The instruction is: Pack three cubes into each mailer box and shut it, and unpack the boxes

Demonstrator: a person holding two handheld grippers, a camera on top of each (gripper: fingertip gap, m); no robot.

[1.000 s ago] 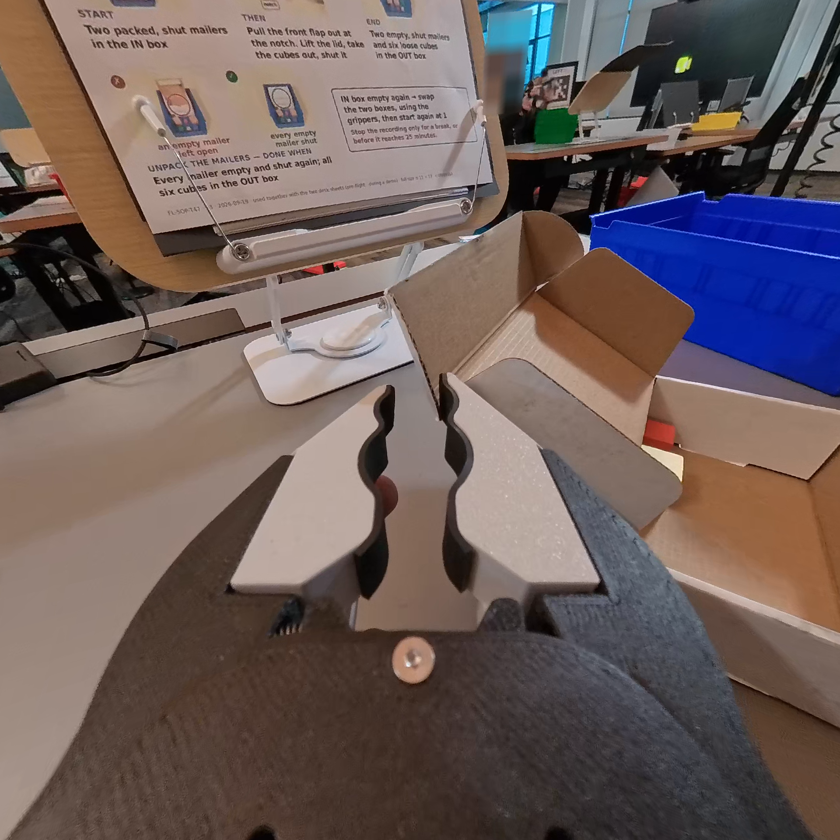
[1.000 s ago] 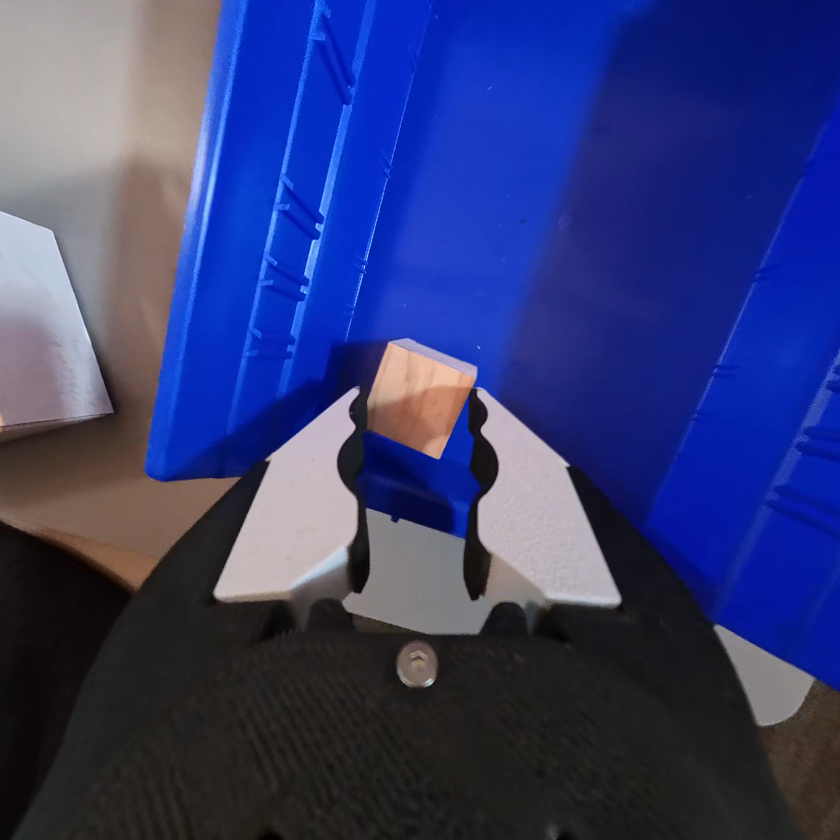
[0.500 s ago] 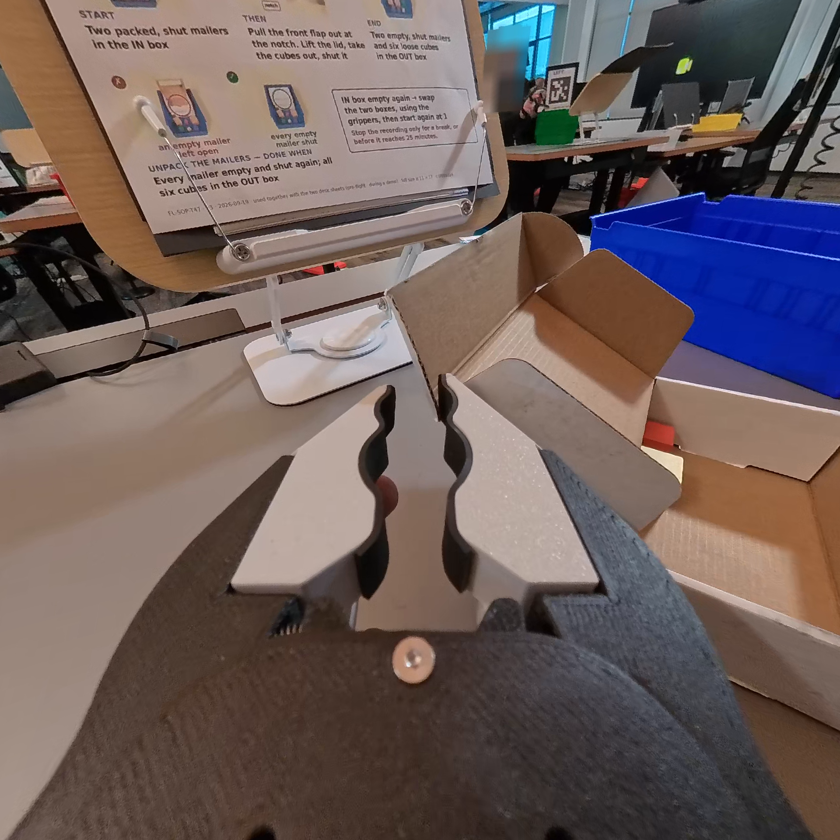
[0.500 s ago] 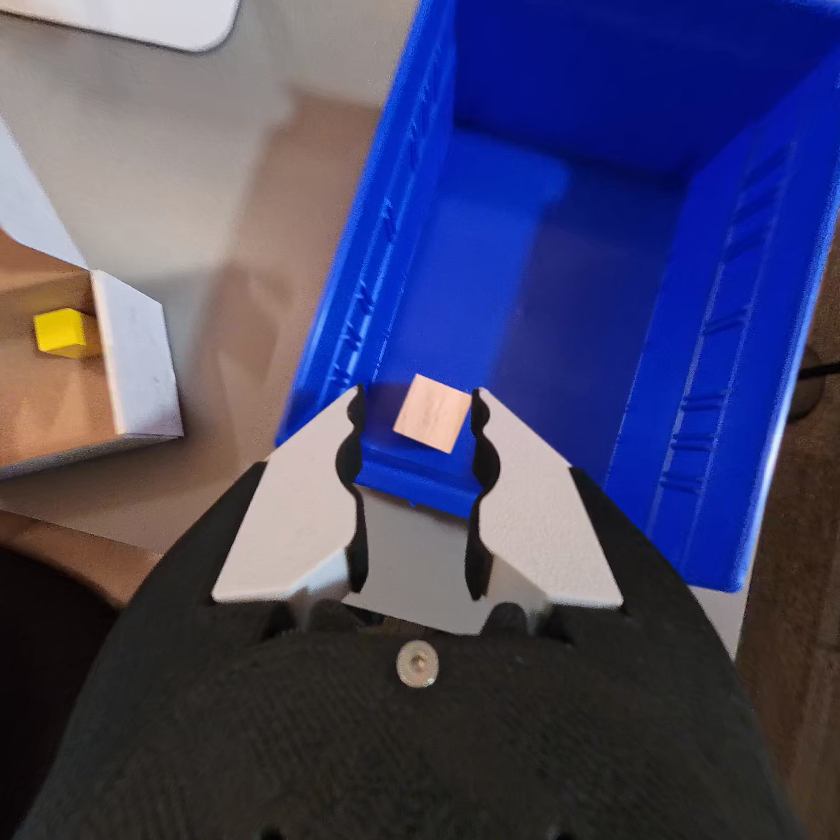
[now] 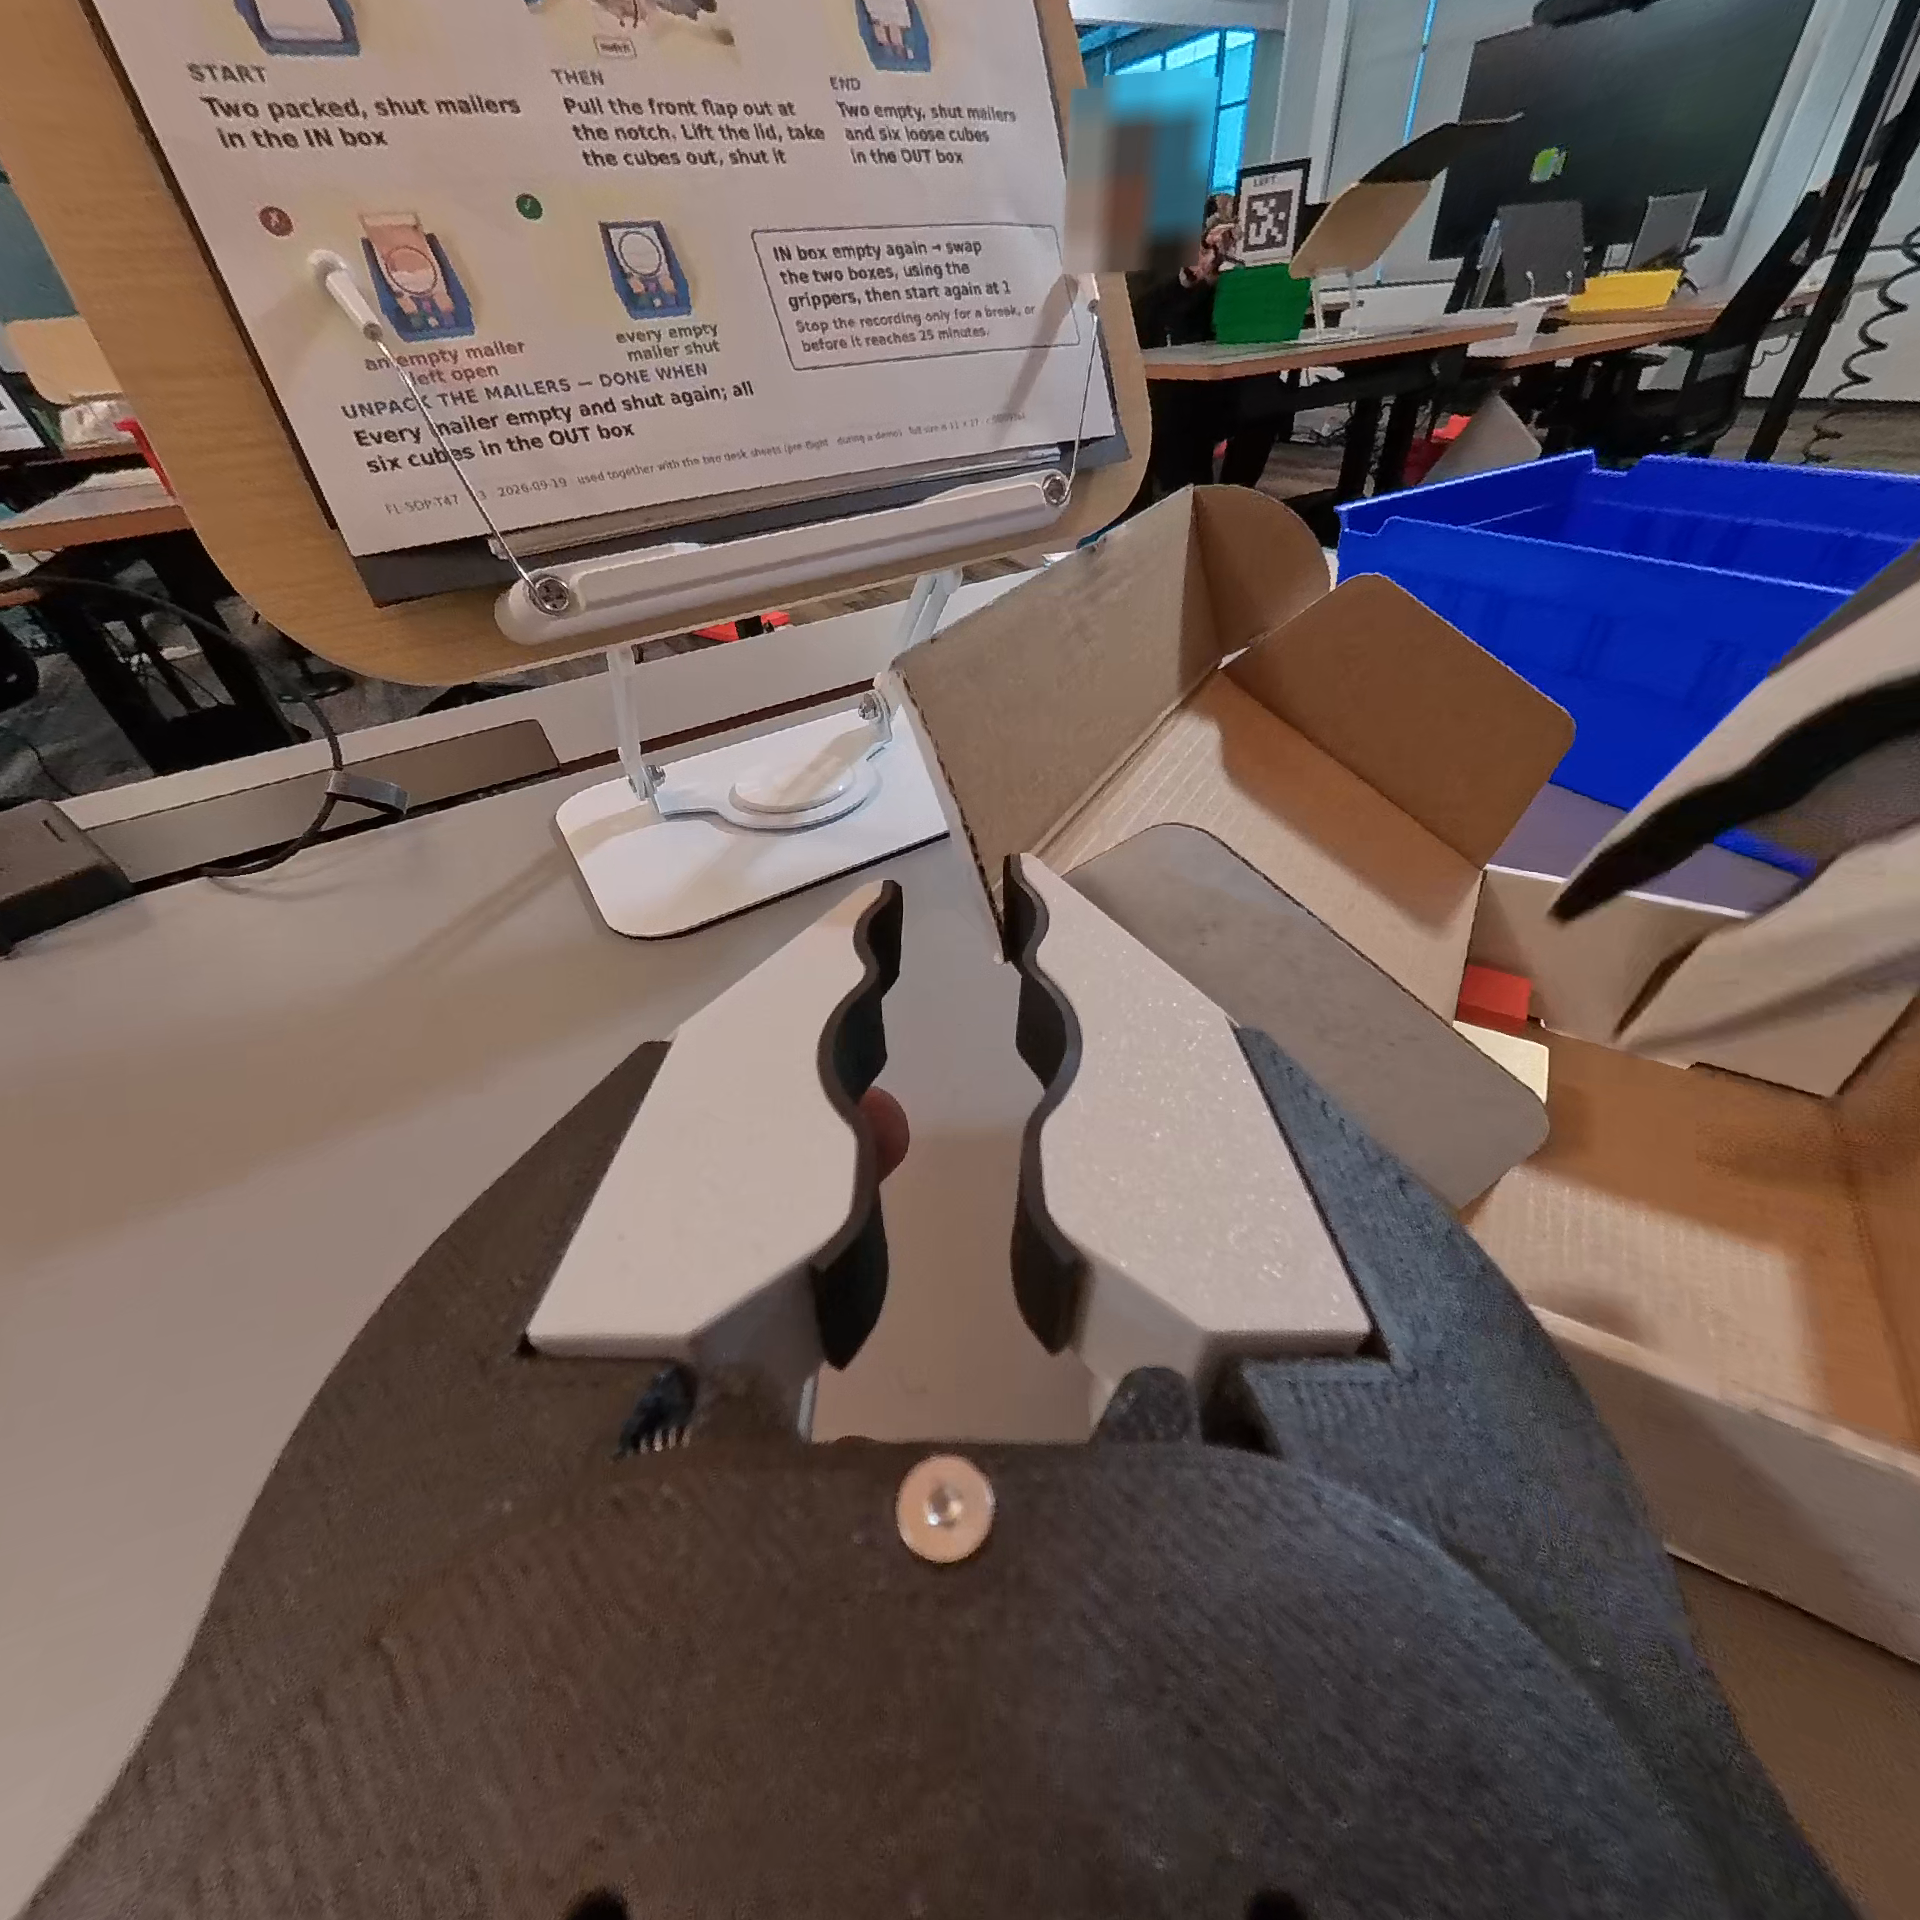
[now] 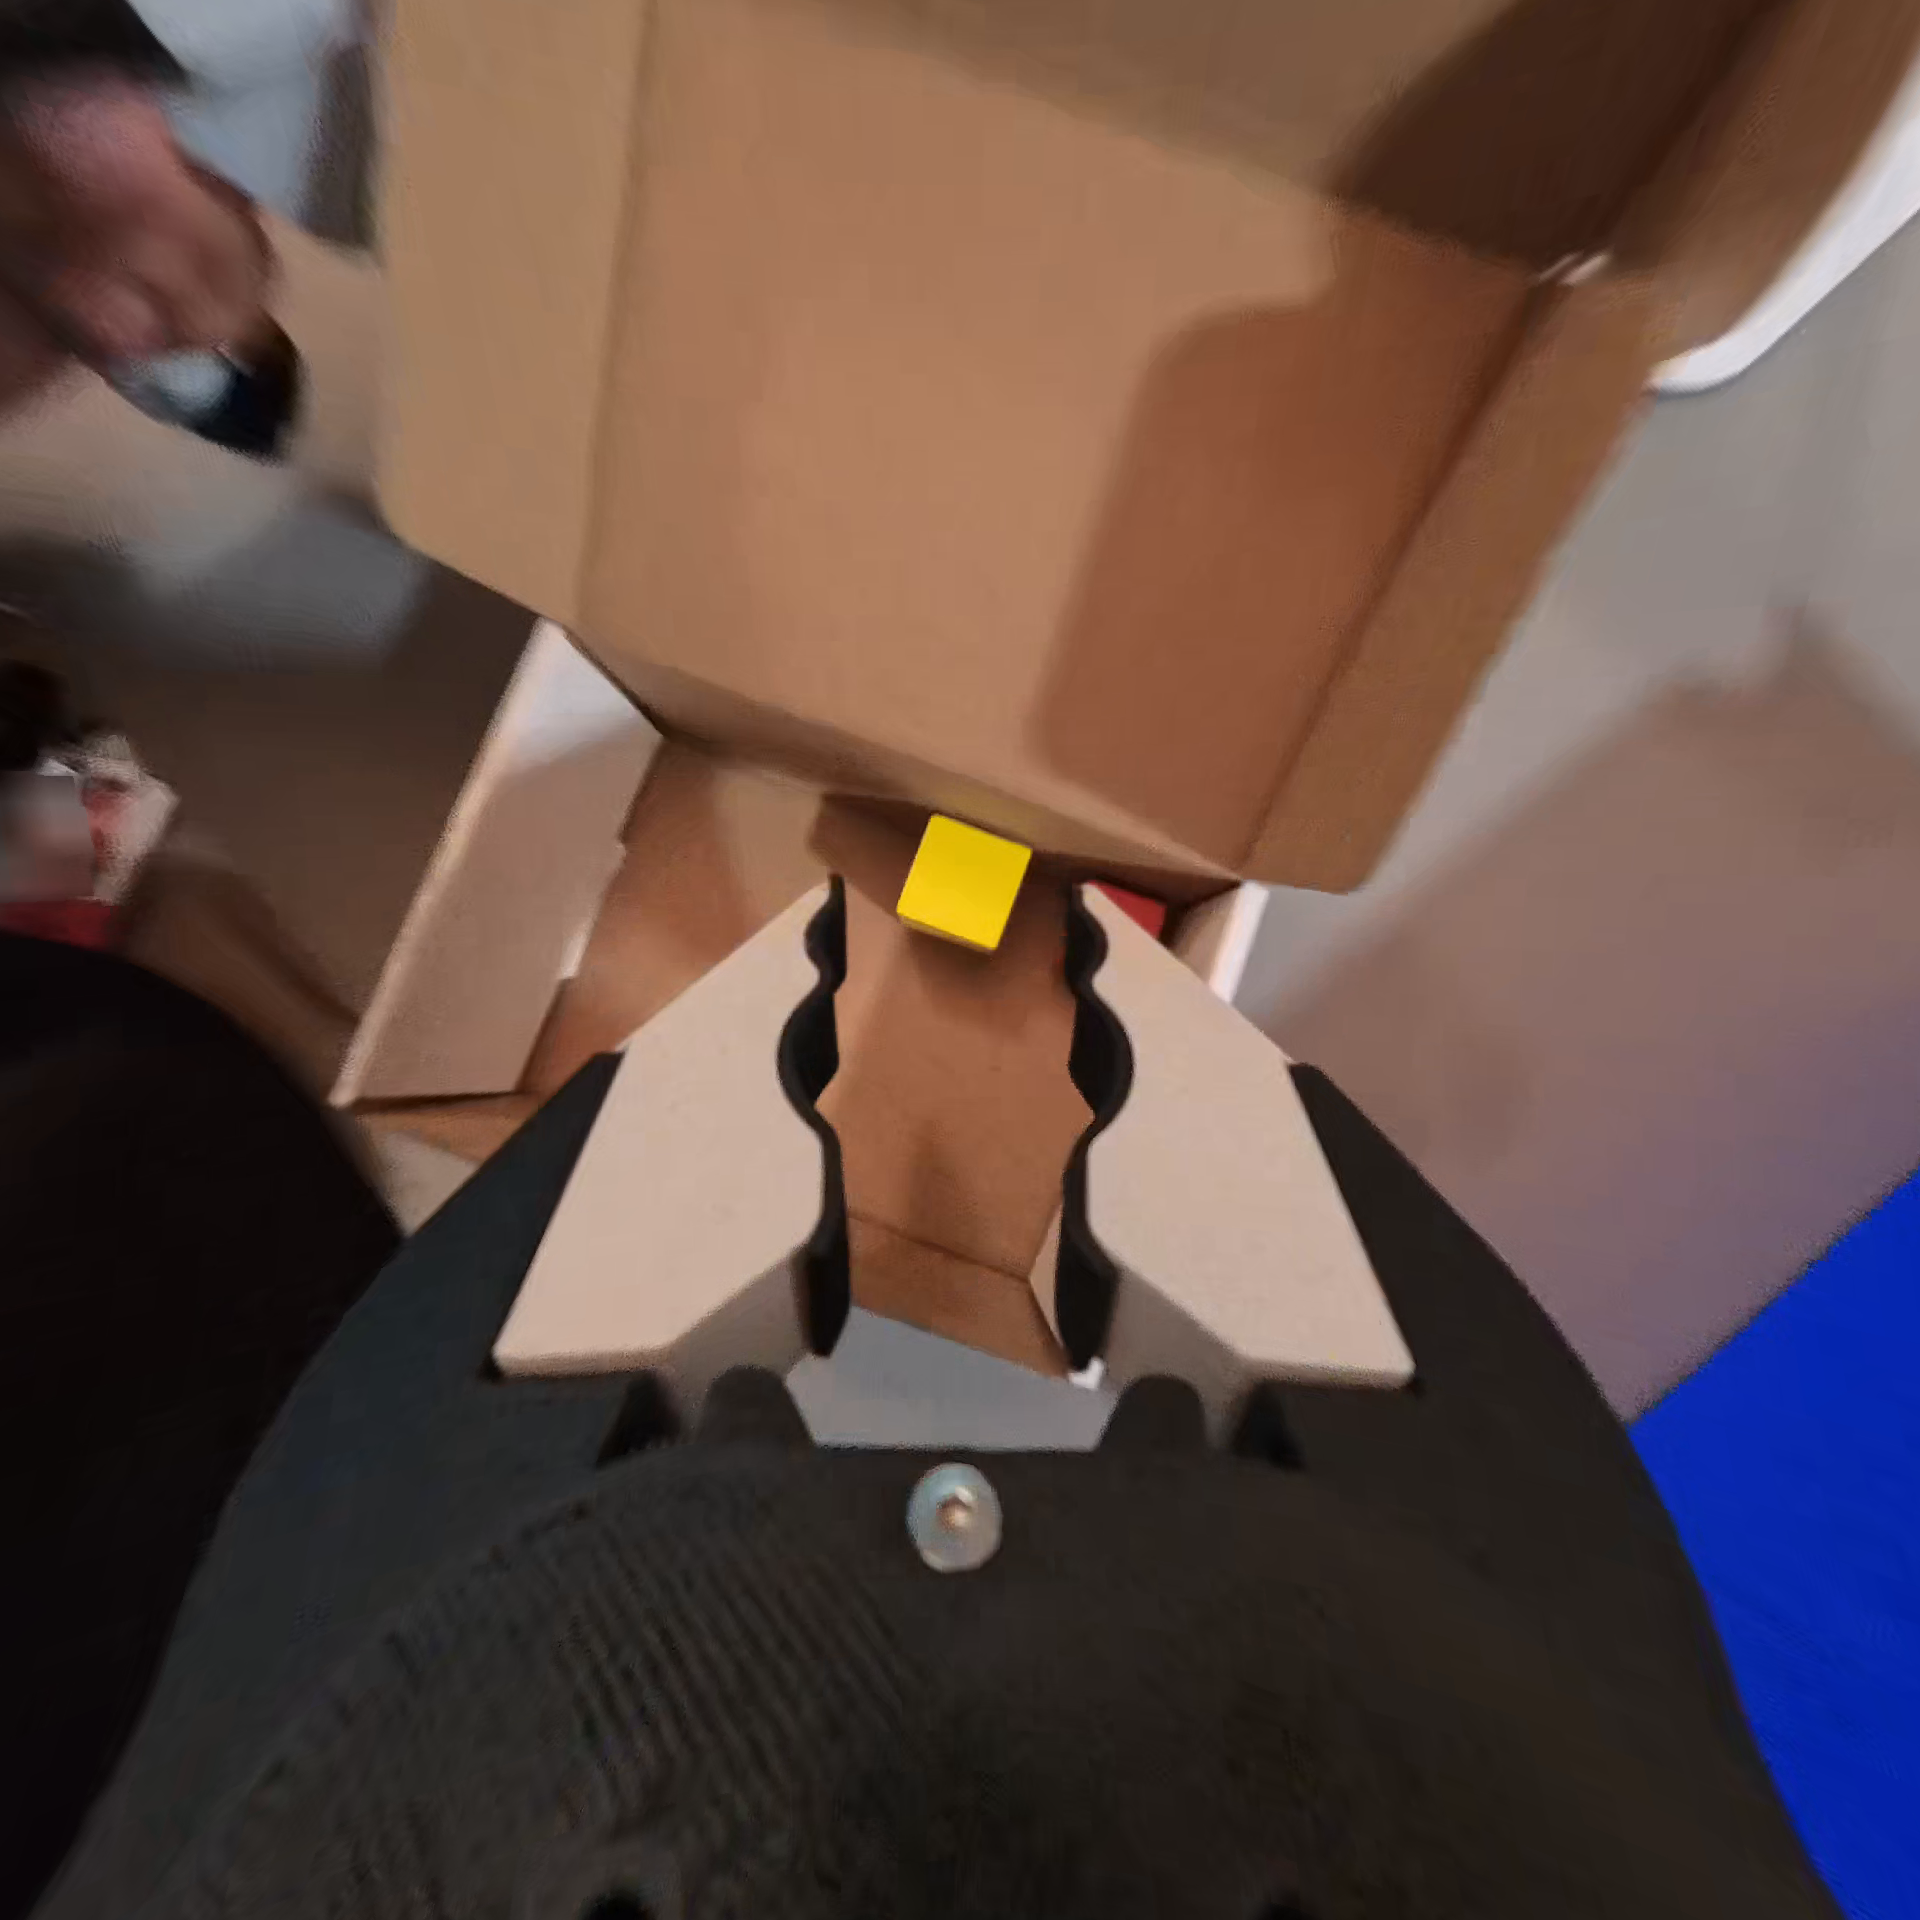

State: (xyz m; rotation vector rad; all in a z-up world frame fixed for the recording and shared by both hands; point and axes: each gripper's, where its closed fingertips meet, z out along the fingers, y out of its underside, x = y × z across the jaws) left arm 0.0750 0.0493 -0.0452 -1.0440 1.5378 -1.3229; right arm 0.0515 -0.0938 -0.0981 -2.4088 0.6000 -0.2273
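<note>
1. Between the left gripper's (image 5: 951, 914) near-closed fingers stands the edge of the mailer box's lid (image 5: 1049, 717), pinched upright at its lower corner.
2. Just right of it the open mailer box (image 5: 1704, 1278) lies on the table (image 5: 260, 1122), its side flaps raised.
3. Inside, the right gripper (image 6: 948, 899) hangs with fingers apart and empty, tips near a yellow cube (image 6: 961, 881); a red cube (image 6: 1138, 912) sits against the far wall.
4. Beyond stand the blue bin (image 5: 1621, 603) and the instruction stand (image 5: 727, 821).
</note>
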